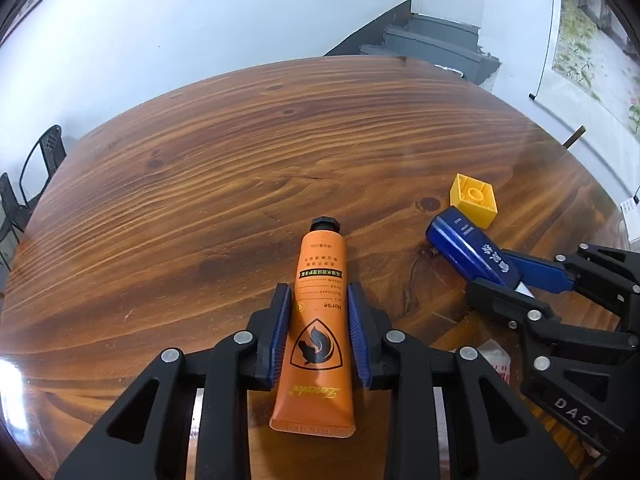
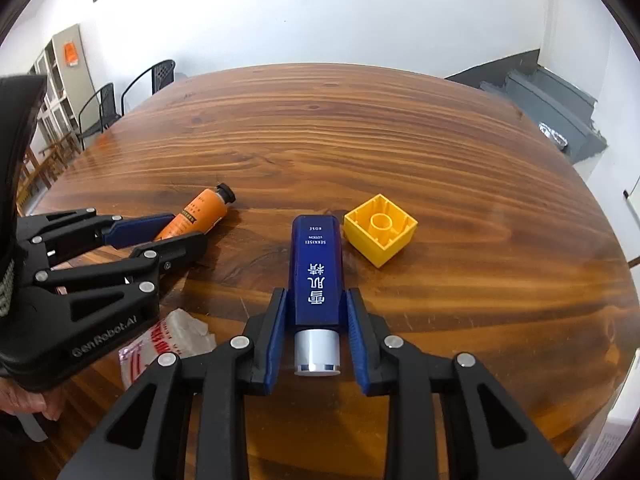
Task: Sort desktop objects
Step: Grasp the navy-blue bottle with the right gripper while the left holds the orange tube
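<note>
An orange hand-cream tube (image 1: pixel 319 322) with a black cap lies between the pads of my left gripper (image 1: pixel 319 316), which is shut on it; it also shows in the right wrist view (image 2: pixel 198 214). A dark blue lotion bottle (image 2: pixel 317 270) with a silver cap lies between the pads of my right gripper (image 2: pixel 317 320), which is shut on it; the bottle also shows in the left wrist view (image 1: pixel 464 246). A yellow toy block (image 2: pixel 380 230) sits upside down just right of the bottle's far end, also seen in the left wrist view (image 1: pixel 473 199).
The round wooden table (image 2: pixel 360 132) carries a crumpled clear wrapper with red print (image 2: pixel 164 344) near its front edge, between the two grippers. Black chairs (image 2: pixel 120 96) stand beyond the table's left side. Grey steps (image 2: pixel 560 104) lie at the far right.
</note>
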### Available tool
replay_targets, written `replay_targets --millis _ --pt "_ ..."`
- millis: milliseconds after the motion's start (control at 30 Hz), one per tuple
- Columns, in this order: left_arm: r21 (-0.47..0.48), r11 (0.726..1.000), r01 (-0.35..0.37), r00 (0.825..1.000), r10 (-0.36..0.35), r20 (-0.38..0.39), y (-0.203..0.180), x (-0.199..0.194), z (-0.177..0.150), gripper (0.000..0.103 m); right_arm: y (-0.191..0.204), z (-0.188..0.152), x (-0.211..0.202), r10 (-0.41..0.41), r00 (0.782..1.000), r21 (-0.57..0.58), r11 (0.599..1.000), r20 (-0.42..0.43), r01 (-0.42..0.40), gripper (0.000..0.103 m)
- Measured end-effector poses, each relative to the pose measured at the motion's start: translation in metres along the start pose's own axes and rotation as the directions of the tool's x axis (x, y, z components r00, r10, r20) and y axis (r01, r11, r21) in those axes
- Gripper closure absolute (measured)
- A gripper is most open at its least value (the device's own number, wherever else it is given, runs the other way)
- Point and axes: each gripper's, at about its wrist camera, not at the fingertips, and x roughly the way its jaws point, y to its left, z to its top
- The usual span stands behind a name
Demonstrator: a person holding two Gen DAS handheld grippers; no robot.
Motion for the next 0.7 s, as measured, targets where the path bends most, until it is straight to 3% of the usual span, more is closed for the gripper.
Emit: replay_targets --millis 300,700 --pt "-0.035 0.999 0.039 0.998 -0.037 0.053 -0.003 -0.03 0.002 0.073 -0.014 -0.01 -0.043 0.104 0.99 0.109 0.987 0.092 -0.114 0.071" --pt "0.033 0.99 0.14 0.982 -0.143 0.119 -0.044 -0.08 -0.005 0.073 -0.033 -0.051 -0.103 0.021 0.975 0.261 0.962 0.221 -0.08 0.071"
